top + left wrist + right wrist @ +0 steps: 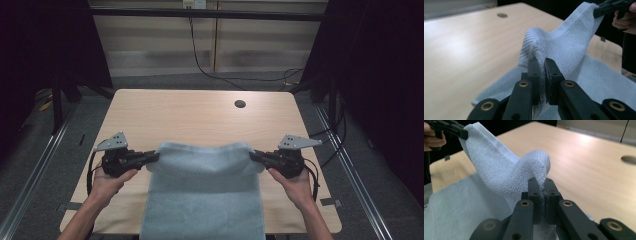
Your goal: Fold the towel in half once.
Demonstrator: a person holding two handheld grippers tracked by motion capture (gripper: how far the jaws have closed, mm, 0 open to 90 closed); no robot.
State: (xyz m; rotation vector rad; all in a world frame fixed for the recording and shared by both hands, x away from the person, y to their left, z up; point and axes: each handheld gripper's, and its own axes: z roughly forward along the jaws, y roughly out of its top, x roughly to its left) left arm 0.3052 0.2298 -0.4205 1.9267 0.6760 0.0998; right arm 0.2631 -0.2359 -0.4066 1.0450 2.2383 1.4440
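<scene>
Your left gripper point(156, 156) sits at the left middle of the high view, its black jaws pinched tight on the left corner of the pale blue terry-cloth towel point(205, 195). In the left gripper view the same left gripper point(542, 65) has the two jaws pressed together low in the centre of the frame, with a bunched fold of the towel point(564, 47) squeezed between them and rising above the tips.

Your right gripper point(253, 156) mirrors it at the right middle of the high view, clamped on the towel's right corner. In the right gripper view the right gripper point(540, 184) has its jaws closed on a rounded hump of the towel point(499, 177) at the lower centre of the frame.

Between your two grippers the far edge of the towel is lifted off the light wooden table point(200, 112) and sags slightly in the middle. The rest of the cloth lies flat across the lower centre of the high view and runs over the table's near edge at the bottom of the frame.

Your left hand point(112, 176) and right hand point(295, 181) hold the gripper bodies from below. A round dark cable hole point(240, 104) sits in the tabletop toward the upper right, well apart from the towel.
</scene>
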